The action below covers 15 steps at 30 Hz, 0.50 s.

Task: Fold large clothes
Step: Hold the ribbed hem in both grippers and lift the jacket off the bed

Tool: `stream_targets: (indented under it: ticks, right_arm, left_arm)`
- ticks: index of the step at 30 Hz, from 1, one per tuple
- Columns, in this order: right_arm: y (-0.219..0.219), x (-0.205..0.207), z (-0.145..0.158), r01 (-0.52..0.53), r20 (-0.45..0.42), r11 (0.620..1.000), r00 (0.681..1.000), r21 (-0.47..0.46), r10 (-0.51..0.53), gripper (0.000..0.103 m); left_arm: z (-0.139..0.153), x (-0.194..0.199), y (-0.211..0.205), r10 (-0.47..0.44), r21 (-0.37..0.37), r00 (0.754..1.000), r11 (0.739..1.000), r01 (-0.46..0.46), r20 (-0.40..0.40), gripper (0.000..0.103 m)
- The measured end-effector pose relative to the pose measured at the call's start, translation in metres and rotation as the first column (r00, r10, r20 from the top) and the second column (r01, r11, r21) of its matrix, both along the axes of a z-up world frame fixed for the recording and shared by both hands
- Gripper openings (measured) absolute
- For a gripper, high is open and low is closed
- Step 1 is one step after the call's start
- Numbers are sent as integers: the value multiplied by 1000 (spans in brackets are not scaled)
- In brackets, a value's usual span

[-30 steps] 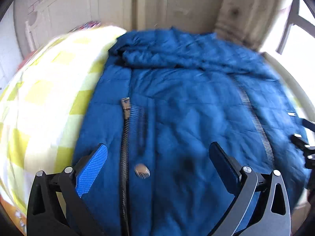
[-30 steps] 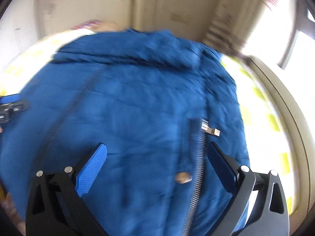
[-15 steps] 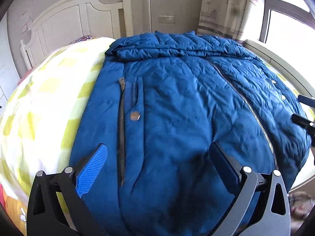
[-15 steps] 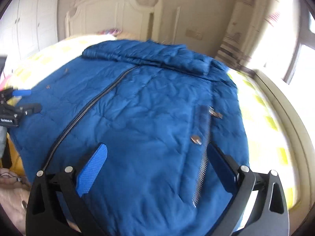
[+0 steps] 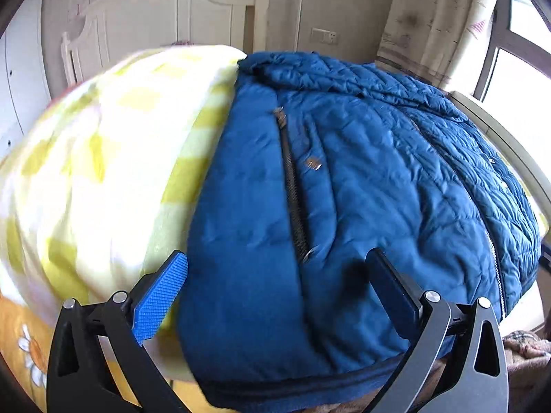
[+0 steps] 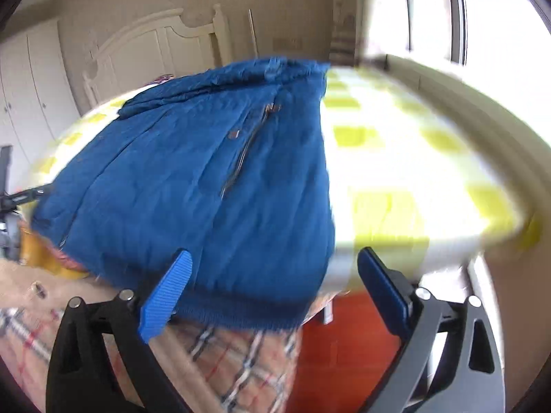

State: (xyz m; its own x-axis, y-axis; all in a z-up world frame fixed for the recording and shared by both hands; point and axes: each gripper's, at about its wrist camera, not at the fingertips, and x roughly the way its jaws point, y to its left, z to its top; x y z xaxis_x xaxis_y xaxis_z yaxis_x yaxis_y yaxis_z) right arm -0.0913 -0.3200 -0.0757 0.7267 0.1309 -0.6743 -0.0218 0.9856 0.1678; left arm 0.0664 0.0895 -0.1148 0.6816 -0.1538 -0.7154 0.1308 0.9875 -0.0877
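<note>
A large blue quilted jacket point(image 5: 344, 189) lies flat, front up, on a bed with a yellow-and-white checked blanket point(image 5: 103, 172). Its hem hangs over the bed's near edge. My left gripper point(image 5: 275, 296) is open and empty, just off the hem near the jacket's left side and a pocket zipper point(image 5: 292, 189). In the right wrist view the jacket point(image 6: 206, 189) fills the left half. My right gripper point(image 6: 272, 296) is open and empty, at the hem by the jacket's right edge. The left gripper point(image 6: 20, 199) shows at the far left of that view.
A white headboard point(image 5: 165, 20) and wall stand behind the bed. A window point(image 5: 516, 51) and curtain are at the right. A plaid cloth point(image 6: 224, 354) and red floor point(image 6: 337, 344) lie below the bed edge. A white wardrobe point(image 6: 31, 86) stands at the left.
Both grippers have pulled back from over the jacket to the bed's near edge, and now look at the hem from lower down. Both stayed open.
</note>
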Motion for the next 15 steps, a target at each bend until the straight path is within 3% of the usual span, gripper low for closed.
stream_targets:
  ticks: [5,6,8,9,11,14,15]
  right_arm:
    - [-5,2,-19,-40,9,990,999,132,40,89]
    - [-6,6,-22,-28,3,988,1000,149,28,79]
    - [-4,8,-23,-9,-6,989,1000,146,10,65]
    - [-3,6,-19,-24,3,990,1000,137,24,50]
    - [-1,-1,-14,-21,4,996,1000,86,20,33]
    - [-3,-11,-3,-52,50,994,998,99,47,31]
    - [-6,-11,-4,-49,49,993,998,111,43,34]
  left_arm:
    - [-3,-7,2,-48,-14,999,999,48,11,95]
    - [-1,-9,4,-58,-32,998,998,59,12,89]
    - [2,-15,7,-79,-49,997,996,79,15,64]
    - [3,-19,10,-76,-53,997,996,77,20,59]
    - [7,-25,16,-57,-60,998,996,59,34,39]
    - [6,-28,24,-42,-74,998,996,45,39,36]
    - [4,-27,26,-30,-75,999,997,33,41,36]
